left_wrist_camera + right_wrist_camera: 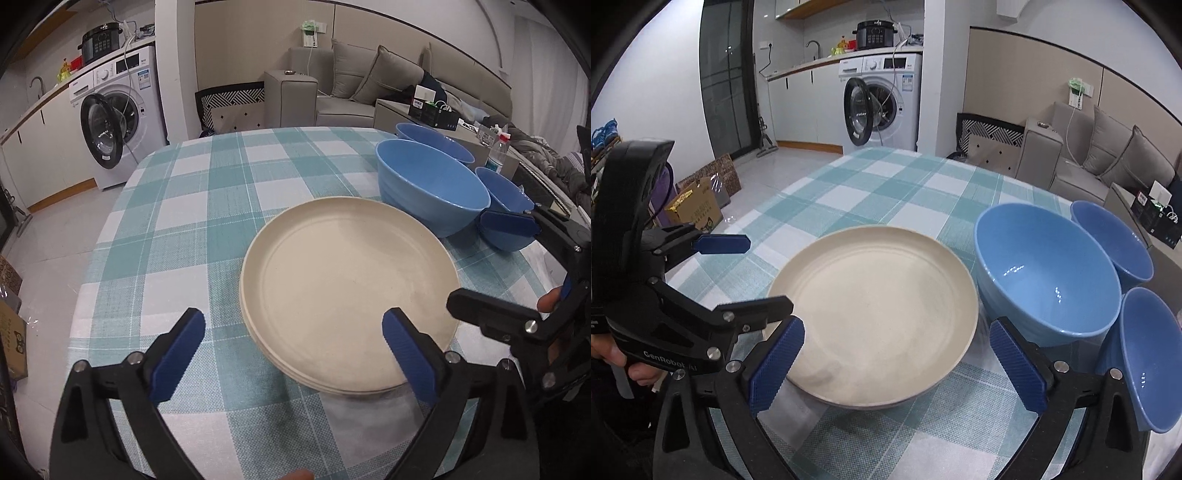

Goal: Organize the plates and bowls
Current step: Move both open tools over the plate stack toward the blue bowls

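Note:
A stack of cream plates (351, 288) (879, 314) lies on the checked tablecloth (207, 206). Just right of it stand three blue bowls: a large one (432, 192) (1045, 273), one behind it (436, 142) (1115, 243) and a small one (506, 206) (1148, 354) nearer me. My left gripper (295, 332) (768, 273) hangs open over the stack's near left rim, its pads off the plates. My right gripper (895, 332) (467, 260) is open too, over the near right rim beside the large bowl, holding nothing.
The rounded table edge (110, 229) drops to a tiled floor on the left. Beyond stand a washing machine (118, 122) with its door ajar, a grey sofa (369, 92), and cardboard boxes (698, 206) on the floor. A person's fingers (639, 373) grip the left handle.

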Demonstrator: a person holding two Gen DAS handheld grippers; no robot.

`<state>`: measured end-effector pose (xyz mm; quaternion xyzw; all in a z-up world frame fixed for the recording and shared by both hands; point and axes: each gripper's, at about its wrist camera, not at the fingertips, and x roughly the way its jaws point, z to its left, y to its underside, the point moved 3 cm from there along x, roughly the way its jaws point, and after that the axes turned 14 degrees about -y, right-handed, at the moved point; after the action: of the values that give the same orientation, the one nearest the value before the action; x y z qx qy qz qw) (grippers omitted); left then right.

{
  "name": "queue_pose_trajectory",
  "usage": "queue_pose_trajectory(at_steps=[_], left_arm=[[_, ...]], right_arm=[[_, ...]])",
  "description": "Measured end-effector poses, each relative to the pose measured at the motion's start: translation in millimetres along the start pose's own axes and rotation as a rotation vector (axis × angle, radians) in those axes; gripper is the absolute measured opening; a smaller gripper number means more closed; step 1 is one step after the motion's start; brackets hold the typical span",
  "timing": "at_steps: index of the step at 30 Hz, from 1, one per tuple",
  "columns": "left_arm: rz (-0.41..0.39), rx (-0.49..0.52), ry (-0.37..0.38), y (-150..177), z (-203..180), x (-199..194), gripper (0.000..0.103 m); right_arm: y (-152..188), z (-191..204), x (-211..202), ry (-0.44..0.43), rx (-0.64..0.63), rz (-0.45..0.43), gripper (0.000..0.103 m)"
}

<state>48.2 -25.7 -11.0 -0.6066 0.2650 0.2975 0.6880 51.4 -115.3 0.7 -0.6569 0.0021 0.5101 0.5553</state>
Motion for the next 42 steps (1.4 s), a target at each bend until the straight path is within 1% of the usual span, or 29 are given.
queue_pose_trajectory(at_steps=[2,3,4,10,18,24,28,35,38,42], left_arm=[[-0.005,-0.002,0.002,0,0,-1,0.099],[-0.009,-0.003,0.003,-1,0,-2,0.103],[-0.016,-0.004,0.002,-1,0,-2,0.103],[-0.035,0.004,-0.002,-2,-1,-5,0.103],[-0.049,-0.021,0.051,-5,-1,-12,0.103],[-0.071,-0.012,0.050,-9,-8,-20,0.103],[-0.083,-0.009,0.046,-14,-11,-22,0.103],[-0.092,-0.019,0.062,-26,-15,-22,0.103],[-0.094,-0.011,0.074,-33,-22,-22,0.103],[-0.110,0.005,0.086,-43,-32,-25,0.103]], right_arm=[[-2,1,-5,-0.006,0.001,-0.016,0.102],[-3,1,-7,-0.007,-0.001,-0.021,0.102],[-4,2,-8,-0.009,-0.004,-0.025,0.102],[-7,2,-16,-0.011,-0.005,-0.050,0.102],[-10,-4,-24,0.002,0.012,-0.073,0.102],[-12,-10,-33,-0.006,0.046,-0.100,0.102],[-15,-14,-43,0.001,0.055,-0.114,0.102],[-18,-25,-67,0.021,0.069,-0.146,0.102],[-19,-32,-77,0.024,0.088,-0.167,0.102],[-18,-39,-88,0.029,0.103,-0.172,0.102]])
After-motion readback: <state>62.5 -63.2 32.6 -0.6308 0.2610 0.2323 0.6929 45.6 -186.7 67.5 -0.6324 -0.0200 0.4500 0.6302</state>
